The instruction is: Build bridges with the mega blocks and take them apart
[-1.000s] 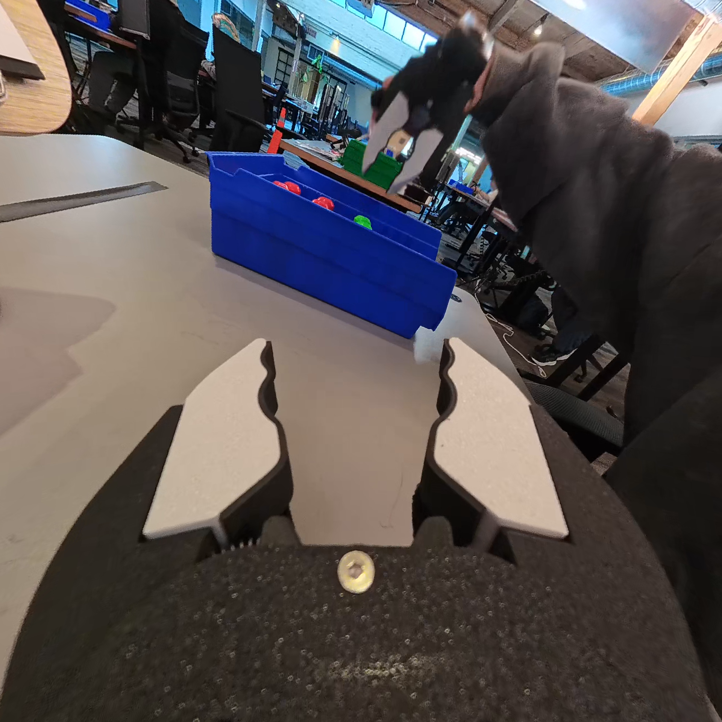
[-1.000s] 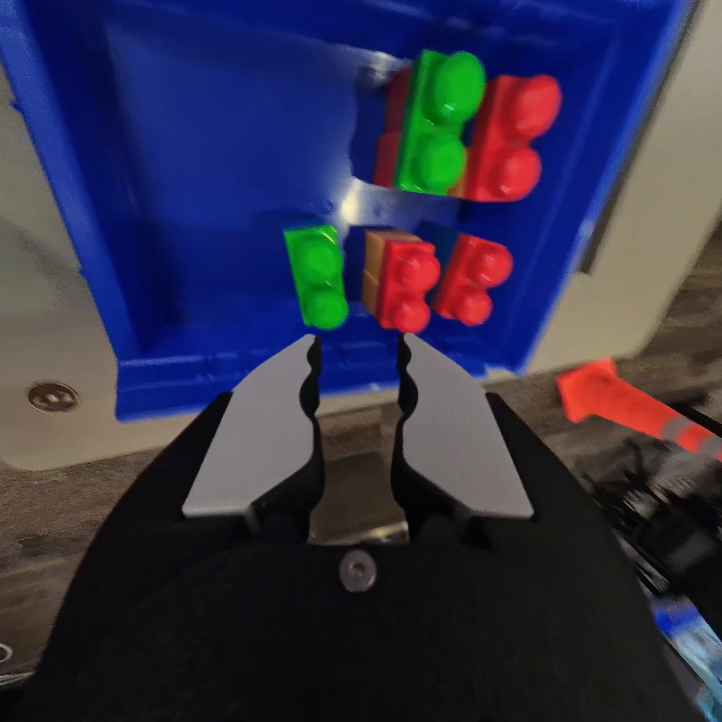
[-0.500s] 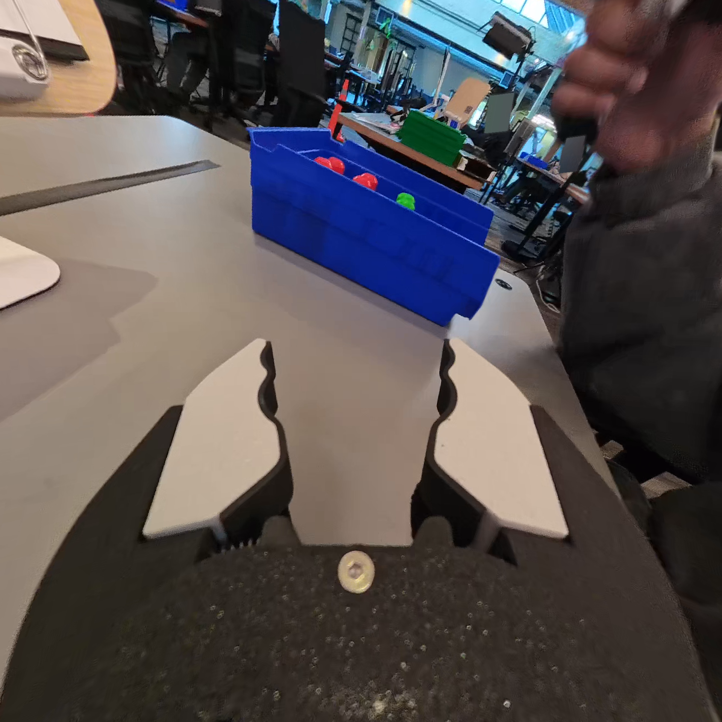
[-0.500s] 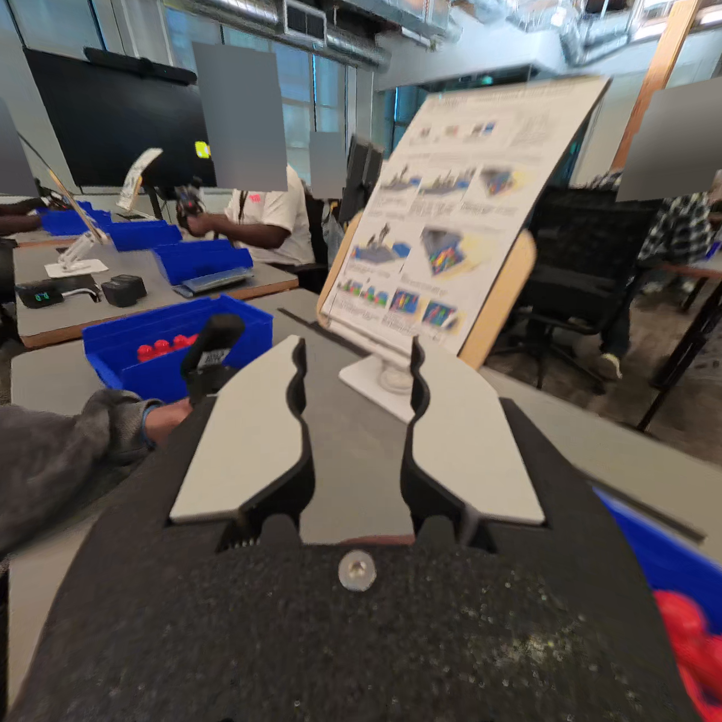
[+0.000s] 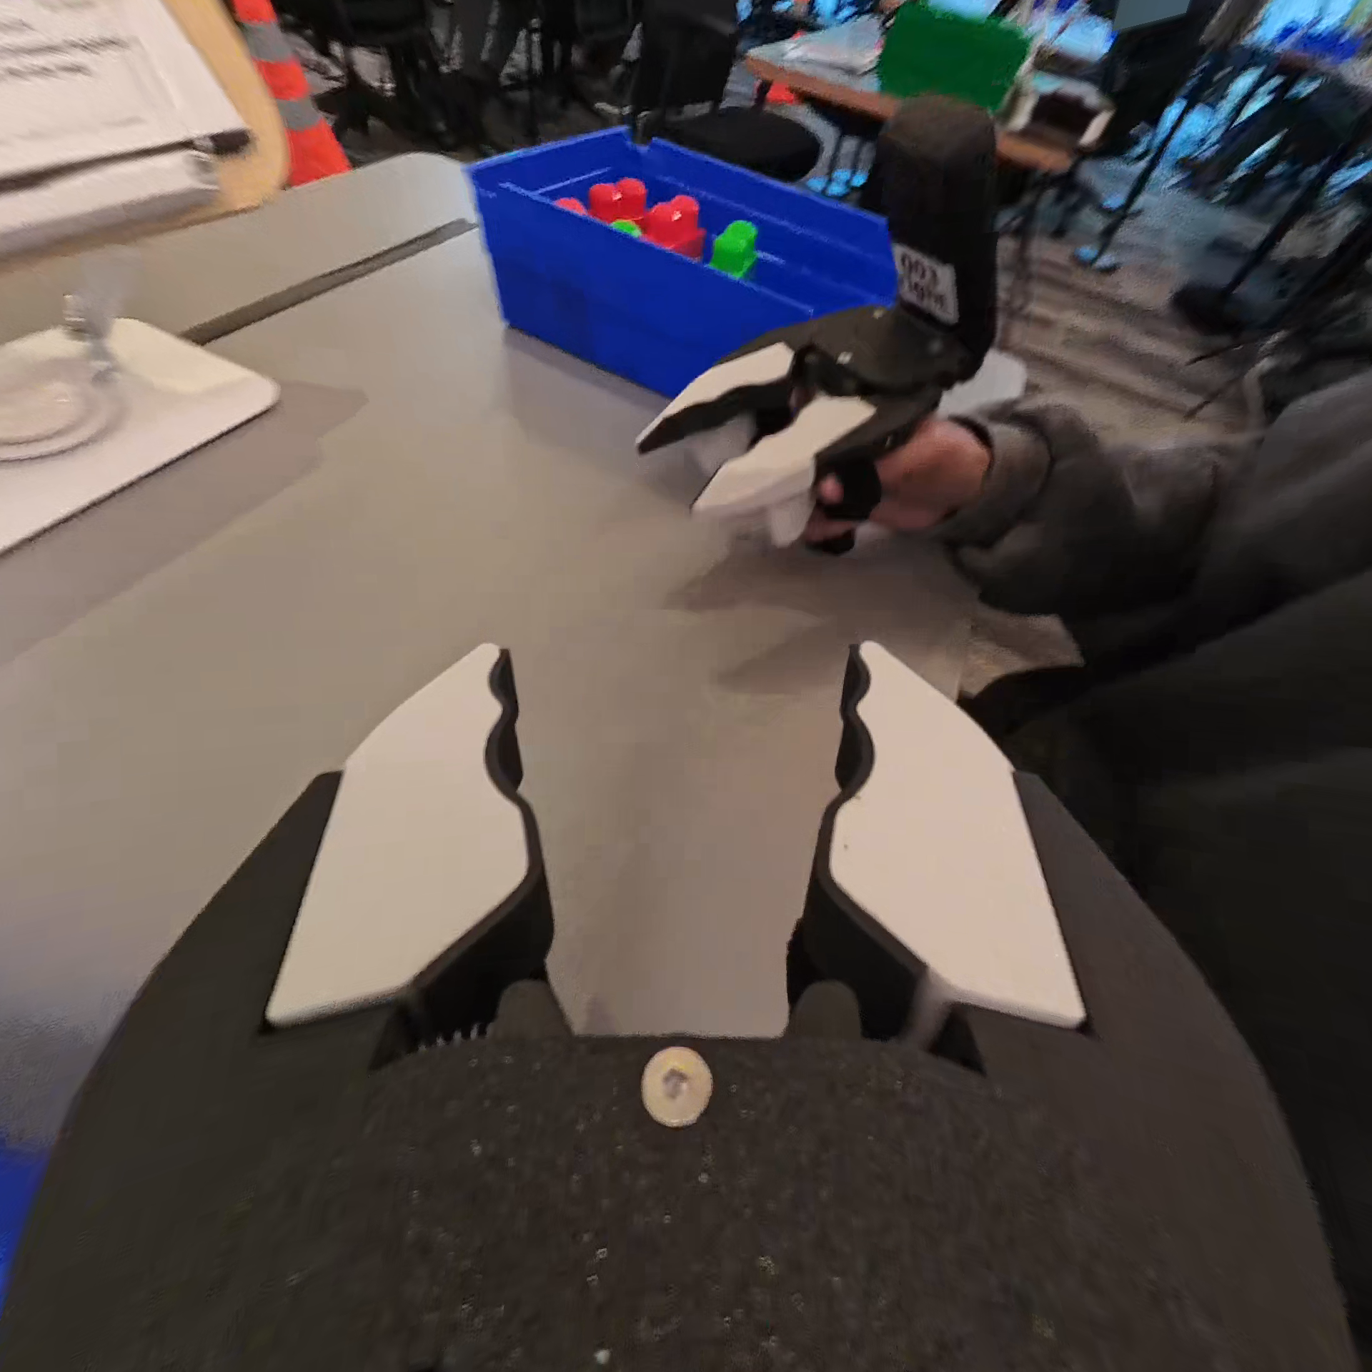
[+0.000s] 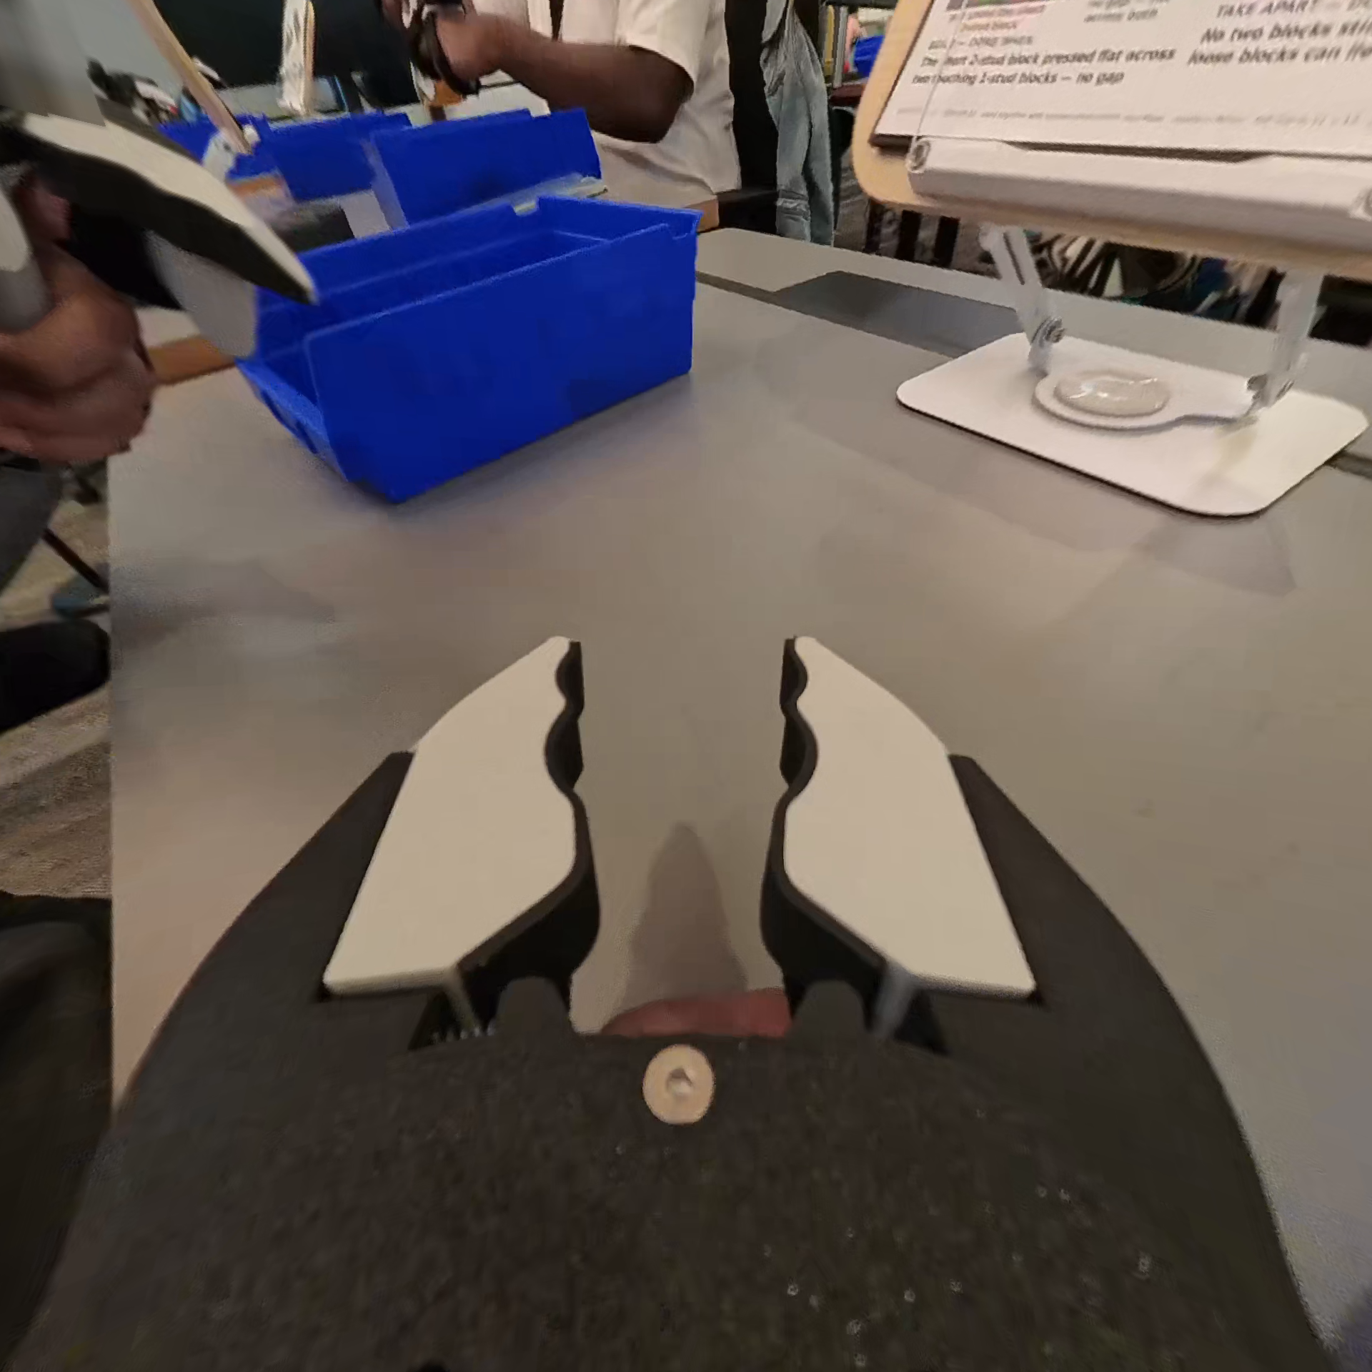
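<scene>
Over grey table [image 5: 445, 520] — left gripper [image 5: 675, 668], right gripper [image 6: 679, 653] both spread, empty; blocks [image 5: 653, 215] in blue bin [image 5: 631, 312].

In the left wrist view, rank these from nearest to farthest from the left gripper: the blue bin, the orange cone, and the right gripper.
From the left gripper:
1. Right gripper, ahead and slightly right, low over the table.
2. Blue bin, farther back, centre.
3. Orange cone, beyond the table's far edge, upper left.
</scene>
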Available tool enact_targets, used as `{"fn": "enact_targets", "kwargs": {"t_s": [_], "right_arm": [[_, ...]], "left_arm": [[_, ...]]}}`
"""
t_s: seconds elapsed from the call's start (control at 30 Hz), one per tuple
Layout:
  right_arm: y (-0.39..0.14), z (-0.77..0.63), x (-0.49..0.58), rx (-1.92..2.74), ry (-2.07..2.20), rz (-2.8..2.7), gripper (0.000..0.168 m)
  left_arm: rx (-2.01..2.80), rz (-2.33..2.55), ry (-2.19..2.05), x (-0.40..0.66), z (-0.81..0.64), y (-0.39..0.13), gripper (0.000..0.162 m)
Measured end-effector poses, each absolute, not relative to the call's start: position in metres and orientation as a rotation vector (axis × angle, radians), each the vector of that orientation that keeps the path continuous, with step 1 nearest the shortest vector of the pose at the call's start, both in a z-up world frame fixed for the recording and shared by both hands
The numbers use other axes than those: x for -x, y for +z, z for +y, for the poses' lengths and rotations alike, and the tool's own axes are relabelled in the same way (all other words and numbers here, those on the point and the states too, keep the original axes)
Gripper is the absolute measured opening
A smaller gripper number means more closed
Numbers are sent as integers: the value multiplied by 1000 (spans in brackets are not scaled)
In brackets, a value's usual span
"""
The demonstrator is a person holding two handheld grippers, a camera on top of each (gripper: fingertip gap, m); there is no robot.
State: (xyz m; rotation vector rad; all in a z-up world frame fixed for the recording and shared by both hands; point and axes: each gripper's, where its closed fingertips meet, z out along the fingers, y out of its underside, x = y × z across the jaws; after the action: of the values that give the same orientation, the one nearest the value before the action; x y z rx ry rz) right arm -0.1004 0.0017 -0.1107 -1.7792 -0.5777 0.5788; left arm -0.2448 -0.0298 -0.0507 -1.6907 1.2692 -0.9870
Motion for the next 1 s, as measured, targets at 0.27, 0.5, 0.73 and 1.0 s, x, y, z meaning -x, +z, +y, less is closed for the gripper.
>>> {"fn": "enact_targets", "kwargs": {"t_s": [0.27,0.5,0.73,1.0], "right_arm": [[-117,9,88,1775,629,-543,51],[-122,4,99,1786,626,-638,50],[-123,3,101,1800,666,-648,48],[-126,1,106,1821,740,-670,46]], "left_arm": [[1942,1532,-353,397,90,-63,77],[1990,1905,-300,395,188,-137,80],[2015,2082,-251,388,216,-181,83],[2018,2118,-213,406,197,-167,64]]}}
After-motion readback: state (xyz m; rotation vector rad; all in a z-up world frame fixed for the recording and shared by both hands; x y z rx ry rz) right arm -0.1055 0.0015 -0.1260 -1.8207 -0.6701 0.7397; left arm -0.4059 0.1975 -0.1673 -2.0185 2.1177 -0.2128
